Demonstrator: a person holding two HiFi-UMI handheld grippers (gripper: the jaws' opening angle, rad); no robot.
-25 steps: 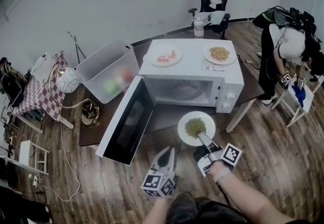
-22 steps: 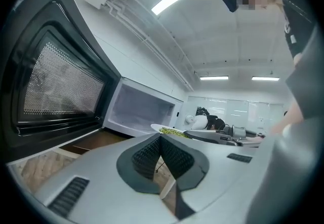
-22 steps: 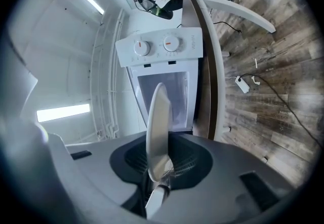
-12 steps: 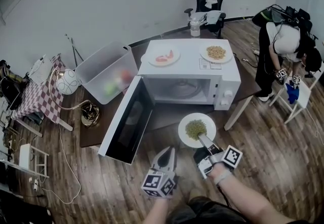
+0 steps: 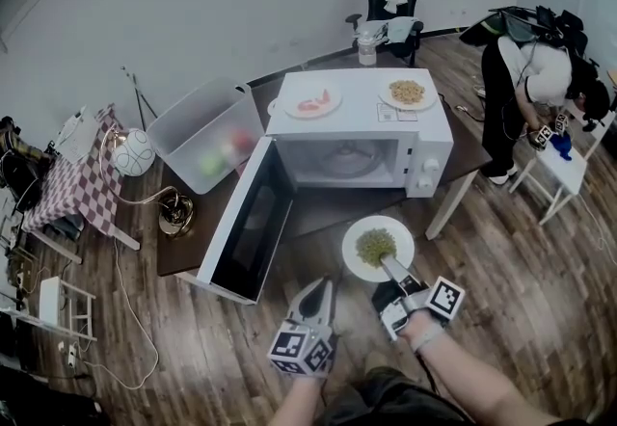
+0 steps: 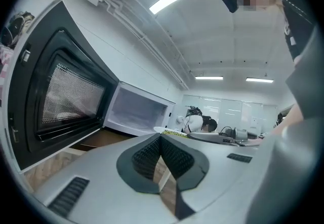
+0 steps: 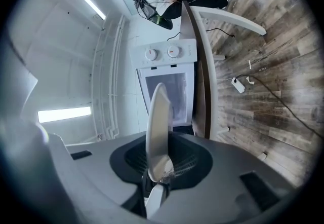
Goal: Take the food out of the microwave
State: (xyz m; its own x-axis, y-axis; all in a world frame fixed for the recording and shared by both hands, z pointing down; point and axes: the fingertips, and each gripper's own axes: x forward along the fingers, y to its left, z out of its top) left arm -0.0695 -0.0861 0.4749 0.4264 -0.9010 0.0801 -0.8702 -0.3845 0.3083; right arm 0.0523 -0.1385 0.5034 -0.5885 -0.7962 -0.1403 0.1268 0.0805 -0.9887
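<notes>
Microwave (image 5: 386, 120) sits on the dark counter (image 5: 323, 212) with its door (image 5: 253, 222) swung fully open to the near left. The door's free edge sticks out past the counter's near edge, over the wooden floor (image 5: 540, 260). The cavity (image 5: 342, 162) is open toward the near side, with nothing blocking its mouth.

Right claw (image 5: 390, 270) pinches the near rim of a white plate (image 5: 355, 233) carrying green food (image 5: 375, 244). The plate is out of the cavity, held in the air at the counter's near edge, right of the door. In the right gripper view the claw (image 7: 159, 167) is clamped on the plate rim, seen edge-on.

Left claw (image 5: 321, 287) is just left of the right one, near the door's free edge, holding nothing. In the left gripper view its claw (image 6: 161, 142) has the pads pressed together at the tips.

There is open floor to the near right of the plate, and a counter leg stands to the right of it.

On the microwave top are two more plates, apart from each other: one with pink food (image 5: 289, 112) on the left, one with noodles (image 5: 424, 101) on the right.

Room:
- A clear bin (image 5: 188, 125) is at the counter's left end.
- A checked-cloth stand (image 5: 72, 178) is far left.
- An office chair (image 5: 390, 0) stands at the far wall.
- A person (image 5: 530, 77) bends over at far right.
</notes>
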